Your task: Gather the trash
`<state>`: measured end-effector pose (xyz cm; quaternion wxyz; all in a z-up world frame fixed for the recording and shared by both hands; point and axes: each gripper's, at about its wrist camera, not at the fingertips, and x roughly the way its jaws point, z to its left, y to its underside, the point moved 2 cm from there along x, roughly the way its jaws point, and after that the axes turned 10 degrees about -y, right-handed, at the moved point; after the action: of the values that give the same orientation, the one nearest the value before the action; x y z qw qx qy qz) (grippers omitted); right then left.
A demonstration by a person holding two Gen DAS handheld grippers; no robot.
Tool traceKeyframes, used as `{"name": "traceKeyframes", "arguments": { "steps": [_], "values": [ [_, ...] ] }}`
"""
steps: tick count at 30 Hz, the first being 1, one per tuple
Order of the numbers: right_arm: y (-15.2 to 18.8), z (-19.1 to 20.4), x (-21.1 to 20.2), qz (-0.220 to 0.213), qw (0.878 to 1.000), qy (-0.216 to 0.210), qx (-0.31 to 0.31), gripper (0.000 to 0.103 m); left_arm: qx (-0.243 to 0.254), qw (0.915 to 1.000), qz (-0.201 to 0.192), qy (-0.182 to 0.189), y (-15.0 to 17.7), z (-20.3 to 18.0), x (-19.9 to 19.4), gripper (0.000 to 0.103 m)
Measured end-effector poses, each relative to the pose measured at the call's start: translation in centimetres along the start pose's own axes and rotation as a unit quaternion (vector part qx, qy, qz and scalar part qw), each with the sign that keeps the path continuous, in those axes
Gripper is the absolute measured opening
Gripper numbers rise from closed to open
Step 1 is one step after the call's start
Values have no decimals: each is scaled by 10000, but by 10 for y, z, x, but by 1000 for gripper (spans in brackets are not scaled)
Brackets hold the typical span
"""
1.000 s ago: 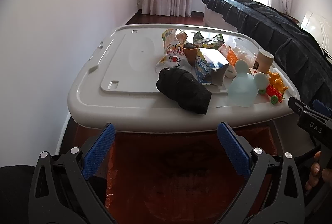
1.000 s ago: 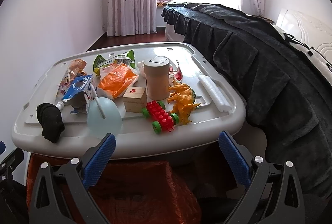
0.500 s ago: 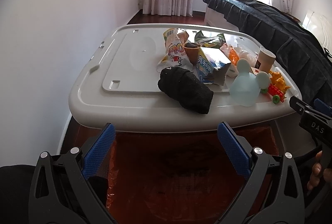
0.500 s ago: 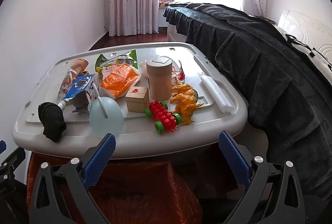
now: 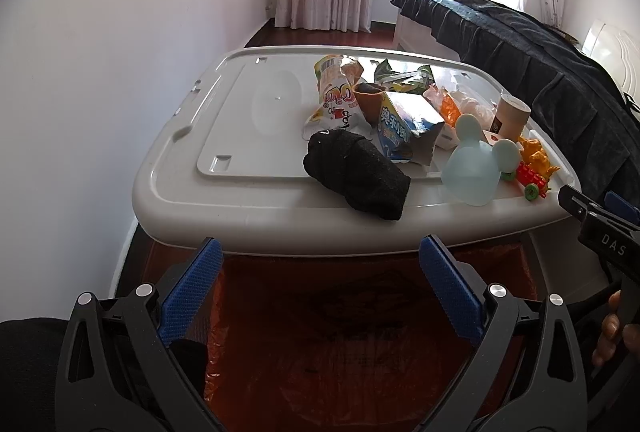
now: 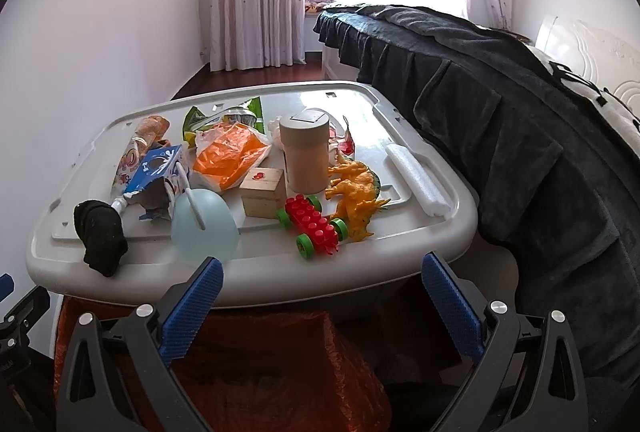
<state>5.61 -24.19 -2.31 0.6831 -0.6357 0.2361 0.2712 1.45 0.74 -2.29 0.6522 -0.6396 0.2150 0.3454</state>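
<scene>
The trash sits mixed with toys on the grey lid [image 5: 224, 136], ahead of and above both grippers: a torn blue carton [image 5: 404, 124], a white snack wrapper [image 5: 334, 100] just left of it, a green wrapper [image 5: 404, 76] behind, and an orange bag [image 6: 230, 152] that shows best in the right view. The left gripper [image 5: 320, 284] hangs low in front of the lid's near edge with its jaws wide apart and nothing between them; the right gripper [image 6: 322, 296] is likewise spread and empty, below the lid's right half. Directly under both lies the red bag [image 5: 340, 352], its mouth open, so the drop looks short. A sensible first pick, I judge, is the carton for the left gripper: rise over the sock [image 5: 356, 176] that lies between it and the jaws, then close on the carton's raised torn edge rather than its flat face. For the right gripper the orange bag seems the natural target, reached over the block [image 6: 262, 192] and past the cup [image 6: 306, 152]. The risk is sweeping the toy car [image 6: 312, 226], dinosaurs [image 6: 356, 188] or blue dome [image 6: 204, 224] off the near edge into the bag.
</scene>
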Motion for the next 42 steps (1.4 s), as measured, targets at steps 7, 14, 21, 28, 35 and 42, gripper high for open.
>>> {"name": "traceKeyframes", "arguments": {
  "steps": [7,14,21,28,35,42],
  "values": [
    [0,-2,-1,-12,10000,-44,-8,98,4,10000,-1,-9,0,0,-1,96],
    [0,-4,-1,-10,10000,-24,42,98,14,10000,-4,-20,0,0,-1,96],
    [0,-3,-1,-20,10000,-36,-5,98,45,10000,-14,-27,-1,-1,-2,96],
    [0,-2,0,-4,10000,-79,-28,98,44,10000,-25,-18,-2,-1,-2,96],
    [-3,1,2,51,9998,-174,-71,98,48,10000,-22,-32,-2,-1,-2,96],
    [-20,-6,-5,68,9976,-569,-395,98,108,9999,14,-69,-3,-2,-3,96]
  ]
}}
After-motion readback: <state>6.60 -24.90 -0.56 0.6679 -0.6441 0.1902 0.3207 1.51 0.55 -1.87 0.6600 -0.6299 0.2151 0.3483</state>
